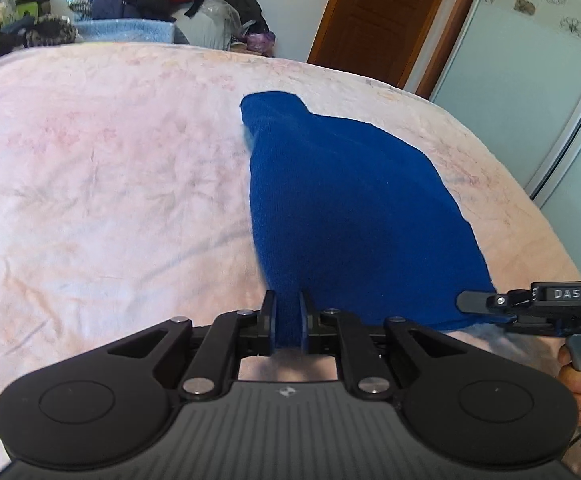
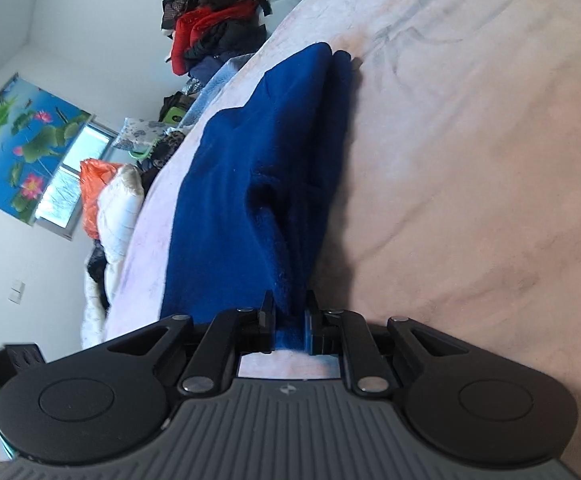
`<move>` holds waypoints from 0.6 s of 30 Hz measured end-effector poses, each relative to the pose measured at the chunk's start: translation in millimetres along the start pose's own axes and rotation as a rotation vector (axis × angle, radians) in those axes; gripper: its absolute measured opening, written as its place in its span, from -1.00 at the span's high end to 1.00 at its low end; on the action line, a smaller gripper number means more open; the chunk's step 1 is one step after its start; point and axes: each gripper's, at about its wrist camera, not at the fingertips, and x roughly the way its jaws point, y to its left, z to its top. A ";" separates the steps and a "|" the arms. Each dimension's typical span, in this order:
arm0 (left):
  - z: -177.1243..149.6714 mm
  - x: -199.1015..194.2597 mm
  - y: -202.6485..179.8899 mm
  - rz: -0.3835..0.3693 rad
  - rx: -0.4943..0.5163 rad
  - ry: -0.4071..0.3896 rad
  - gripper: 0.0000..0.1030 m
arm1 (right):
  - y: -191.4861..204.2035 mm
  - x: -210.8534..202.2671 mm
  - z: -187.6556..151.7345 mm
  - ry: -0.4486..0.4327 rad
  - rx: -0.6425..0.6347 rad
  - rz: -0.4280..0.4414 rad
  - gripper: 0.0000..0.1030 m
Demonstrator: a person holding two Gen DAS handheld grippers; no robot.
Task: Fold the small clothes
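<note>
The left gripper (image 1: 288,320) and right gripper (image 2: 290,320) each pinch a near corner of the blue garment (image 1: 350,208), which stretches long, away across the pink bed (image 1: 110,160).

You get soft, even daylight; the window (image 2: 70,184) in your right wrist view glares white. The blue garment (image 2: 250,184) casts a dark shadow on the bedspread (image 2: 470,160) beside it. Both views bow strongly toward dark corners, and the garment's edges look blurred.
</note>
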 end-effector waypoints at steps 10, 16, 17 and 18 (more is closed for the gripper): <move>-18.3 -13.7 -9.7 0.000 -0.002 0.009 -0.08 | 27.2 -24.1 -25.6 -0.044 -0.129 -0.057 -0.14; 22.3 16.1 20.1 -0.169 -0.146 -0.008 -0.51 | -5.7 -0.3 14.9 -0.113 0.003 0.019 -0.23; 29.9 27.6 25.1 -0.209 -0.172 0.018 -0.51 | -9.7 7.4 23.9 -0.115 0.016 0.046 -0.24; 36.9 39.5 29.7 -0.241 -0.200 0.041 -0.51 | -11.8 14.8 32.9 -0.117 0.028 0.070 -0.26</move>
